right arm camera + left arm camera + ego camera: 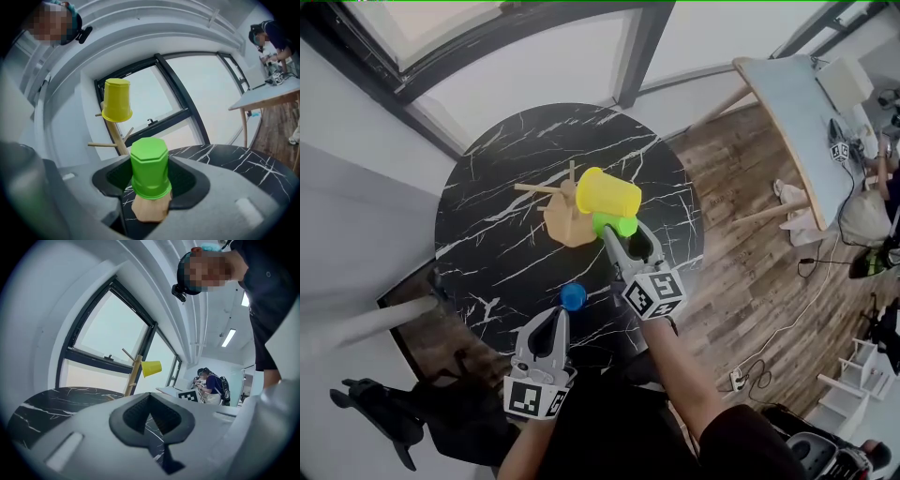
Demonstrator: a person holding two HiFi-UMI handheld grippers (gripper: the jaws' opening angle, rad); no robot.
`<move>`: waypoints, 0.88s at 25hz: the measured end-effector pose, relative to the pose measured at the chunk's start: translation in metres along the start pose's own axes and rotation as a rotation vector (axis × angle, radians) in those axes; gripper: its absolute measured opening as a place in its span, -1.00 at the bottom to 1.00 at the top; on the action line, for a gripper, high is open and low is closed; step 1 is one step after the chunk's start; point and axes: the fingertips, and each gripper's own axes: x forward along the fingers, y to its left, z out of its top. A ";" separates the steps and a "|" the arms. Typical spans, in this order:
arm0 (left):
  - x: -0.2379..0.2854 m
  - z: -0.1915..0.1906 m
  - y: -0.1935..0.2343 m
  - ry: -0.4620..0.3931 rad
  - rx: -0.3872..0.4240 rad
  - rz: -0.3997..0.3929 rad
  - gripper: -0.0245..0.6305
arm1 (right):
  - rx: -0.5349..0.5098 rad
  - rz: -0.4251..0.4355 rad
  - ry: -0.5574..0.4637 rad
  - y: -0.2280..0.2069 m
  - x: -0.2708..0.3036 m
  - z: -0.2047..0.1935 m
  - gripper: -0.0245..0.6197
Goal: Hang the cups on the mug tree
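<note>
Gripping the inverted green cup (150,168) between widely spread jaws, the right tongs (623,242) sit low beside the mug tree (114,133). The left tongs (151,401) are closed and empty. Likely risk: while rising to the bare peg (101,145) above the right tongs, the rim strikes the yellow cup (116,101), dislodging it or tipping the tree.

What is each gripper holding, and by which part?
The right gripper clamps the upside-down green cup across its sides; the left gripper is shut and empty.
</note>
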 end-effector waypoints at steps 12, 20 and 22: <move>-0.004 -0.006 0.008 0.009 -0.008 0.025 -0.93 | 0.026 0.027 0.022 0.003 0.015 -0.013 -0.21; -0.009 -0.005 0.016 0.004 -0.012 0.059 -0.93 | 0.036 0.054 0.036 0.007 0.024 -0.021 -0.21; -0.011 -0.005 0.018 0.002 -0.015 0.067 -0.93 | 0.037 0.059 0.040 0.008 0.026 -0.023 -0.21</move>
